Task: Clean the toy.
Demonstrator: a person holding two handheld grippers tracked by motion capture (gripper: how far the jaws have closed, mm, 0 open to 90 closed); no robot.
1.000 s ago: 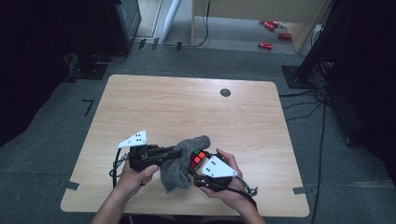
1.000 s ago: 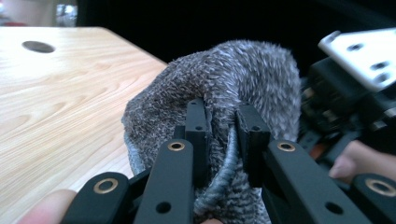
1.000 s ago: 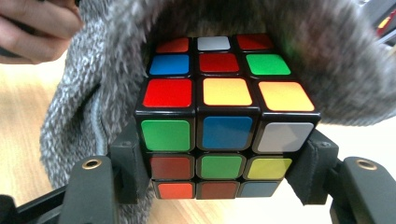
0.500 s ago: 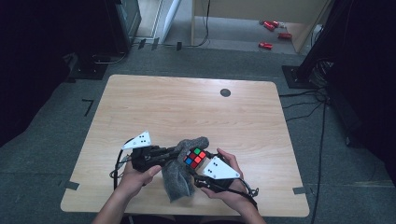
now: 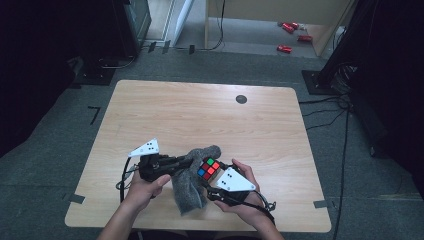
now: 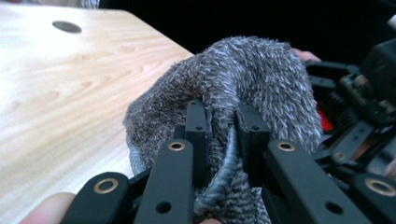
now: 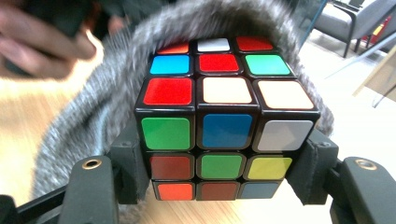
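Looking at this, the right gripper [image 7: 219,186] has its jaws clamped on the lower sides of the puzzle cube [image 7: 219,126], held just above the near edge of the surface [image 5: 200,110], while the left gripper [image 6: 224,135] has its jaws pinched shut on the rim of the fuzzy grey sock [image 6: 243,79] draped behind and around the cube. Biggest risk imo: the cloth snags on a cube corner, so a hard tug w/ the left could twist the cube out of the right's grip. Also the pinch only has a thin fold, so the fuzzy fabric could slip free and the sock flop back onto the surface.
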